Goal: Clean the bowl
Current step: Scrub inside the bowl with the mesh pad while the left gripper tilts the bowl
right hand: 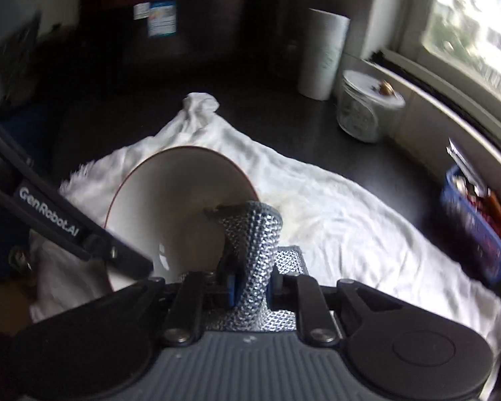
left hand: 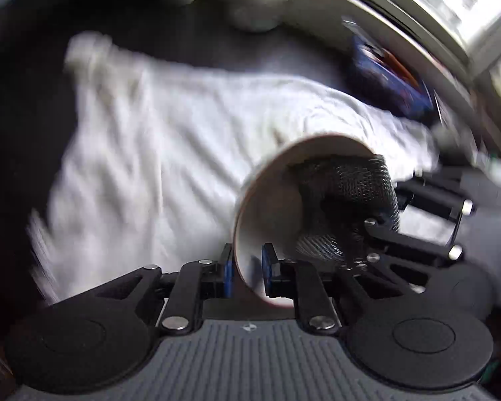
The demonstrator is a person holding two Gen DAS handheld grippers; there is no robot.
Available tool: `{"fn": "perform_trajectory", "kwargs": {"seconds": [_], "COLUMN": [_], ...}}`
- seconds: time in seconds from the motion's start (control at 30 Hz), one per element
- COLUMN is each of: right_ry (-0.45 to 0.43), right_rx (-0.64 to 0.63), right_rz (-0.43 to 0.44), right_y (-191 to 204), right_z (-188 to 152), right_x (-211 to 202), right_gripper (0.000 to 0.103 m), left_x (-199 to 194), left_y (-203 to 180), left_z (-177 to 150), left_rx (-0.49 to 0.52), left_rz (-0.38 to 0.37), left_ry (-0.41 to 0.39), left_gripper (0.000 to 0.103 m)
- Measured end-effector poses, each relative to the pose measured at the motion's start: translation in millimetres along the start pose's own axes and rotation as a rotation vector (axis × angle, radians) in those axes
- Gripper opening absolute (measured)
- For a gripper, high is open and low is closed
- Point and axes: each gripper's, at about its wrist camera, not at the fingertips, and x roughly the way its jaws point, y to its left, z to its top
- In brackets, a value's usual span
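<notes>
A white bowl [left hand: 270, 207] with a thin brown rim is tilted on its side above a white towel [left hand: 170, 153]. My left gripper [left hand: 247, 272] is shut on the bowl's rim, one pad inside and one outside. My right gripper [right hand: 252, 282] is shut on a silver mesh scrubbing cloth [right hand: 254, 250], whose top end lies inside the bowl [right hand: 177, 200]. In the left wrist view the cloth [left hand: 354, 193] fills the right side of the bowl and the right gripper's black fingers [left hand: 414, 234] reach in from the right. The left gripper's arm [right hand: 66, 224] crosses the right wrist view.
The towel [right hand: 350, 227] lies on a dark counter [right hand: 284, 127]. A paper towel roll [right hand: 324, 53], a glass jar [right hand: 364, 107] and a blue basket of utensils [right hand: 474, 227] stand along the window side. A dark cabinet stands behind.
</notes>
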Motion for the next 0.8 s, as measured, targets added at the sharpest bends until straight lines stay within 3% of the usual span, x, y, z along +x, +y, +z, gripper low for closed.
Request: {"fn": "perform_trajectory", "kwargs": {"seconds": [0.1,0.2,0.3,0.37,0.5,0.63,0.8], "right_ry": [-0.015,-0.015,-0.014,-0.011,0.015,0.024,0.007], "right_rx": [-0.18,-0.186,-0.172,-0.088,0.234,0.477,0.525], "right_rz": [-0.032,-0.033,-0.032,-0.012,0.078,0.136,0.112], "right_y": [17,18,16,8,-17,-33,-43], "right_z": [1,3,6,6,-2,-14,-12], "right_x": [-2,-3,-4,-2,6,9,-1], "right_gripper": [0.015,0.015,0.014,0.014,0.014,0.015,0.016], "left_x": [-5,-7,-7,-5,1,14,37], "left_y": [-11,-14,6,21,48,68,74], "left_z": [13,15,9,3,-10,-27,-48], "left_rx": [0.194,0.22,0.026,-0.115,-0.377,-0.637,-0.927], "left_rz": [0.026,0.024,-0.037,-0.083,-0.161,-0.275,-0.423], "left_ry": [-0.019,-0.028,-0.039,-0.038,-0.036,-0.008,0.037], "left_gripper": [0.011,0.011,0.012,0.012,0.012,0.012,0.012]}}
